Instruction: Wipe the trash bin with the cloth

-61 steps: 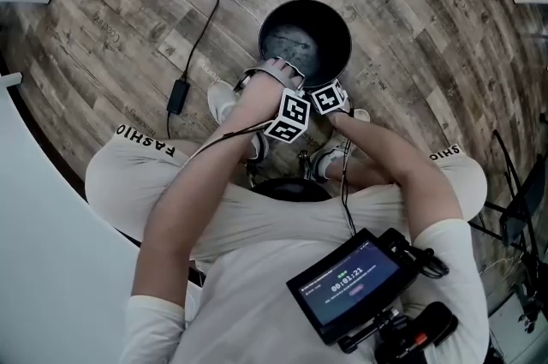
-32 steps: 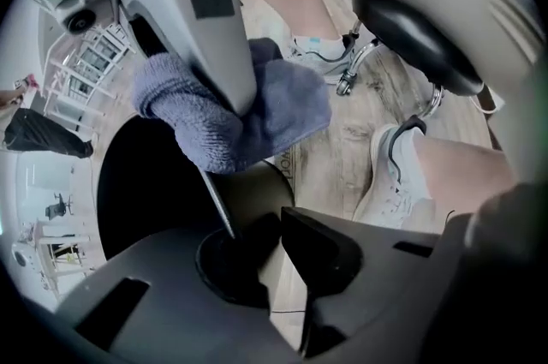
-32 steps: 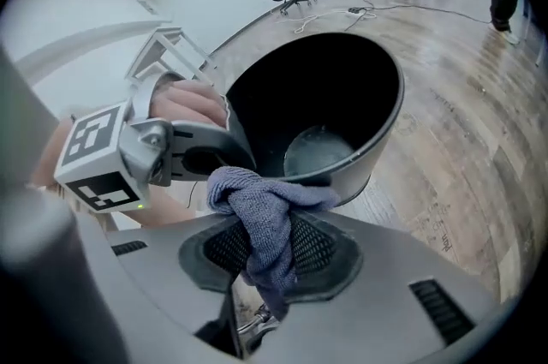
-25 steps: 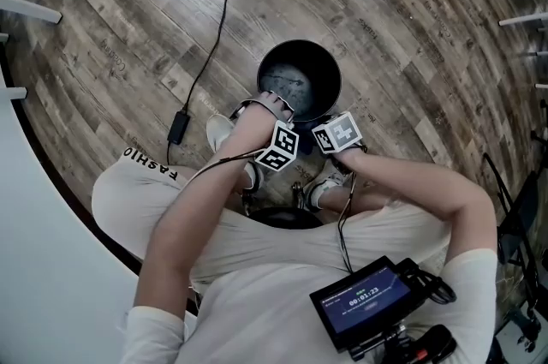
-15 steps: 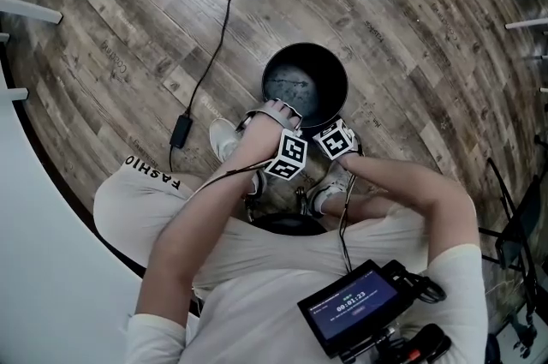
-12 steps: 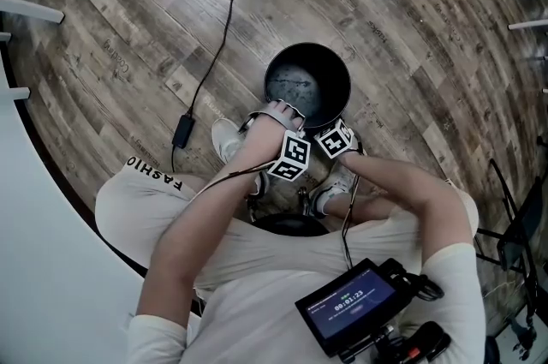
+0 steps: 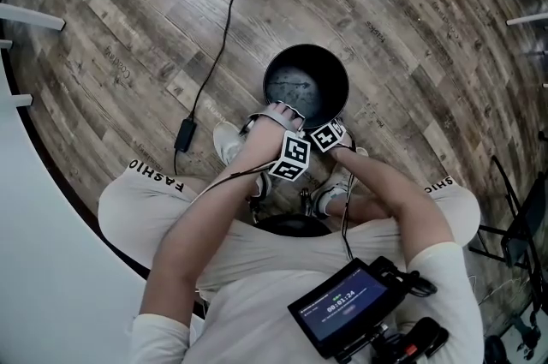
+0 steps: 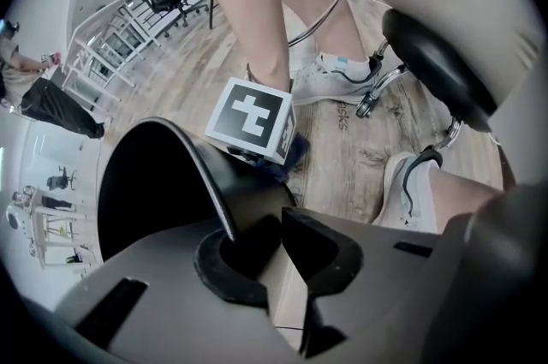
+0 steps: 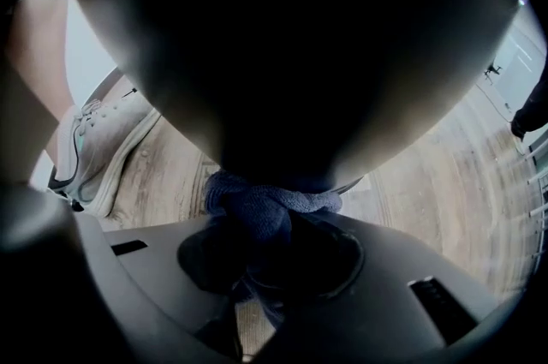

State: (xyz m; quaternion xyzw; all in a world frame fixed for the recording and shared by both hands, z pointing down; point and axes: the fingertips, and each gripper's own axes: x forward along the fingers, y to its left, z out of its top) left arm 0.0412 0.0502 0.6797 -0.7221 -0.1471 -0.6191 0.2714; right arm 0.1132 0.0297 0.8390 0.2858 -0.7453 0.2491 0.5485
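The black trash bin stands on the wooden floor in front of the seated person. My left gripper is shut on the bin's near rim; its marker cube shows in the head view. My right gripper is shut on a bunched dark blue cloth, which presses against the bin's outer wall low on the near side. The right gripper's cube sits beside the left one, and in the left gripper view a bit of cloth peeks out under it.
A black cable with a power adapter runs over the floor left of the bin. The person's shoes and a black stool seat are close behind the bin. A screen device hangs at the chest. Chair legs stand at the right.
My right gripper has sunk with the cloth down the bin's near outer wall, its cube now tucked closer to the left one. The left gripper has stayed on the rim.
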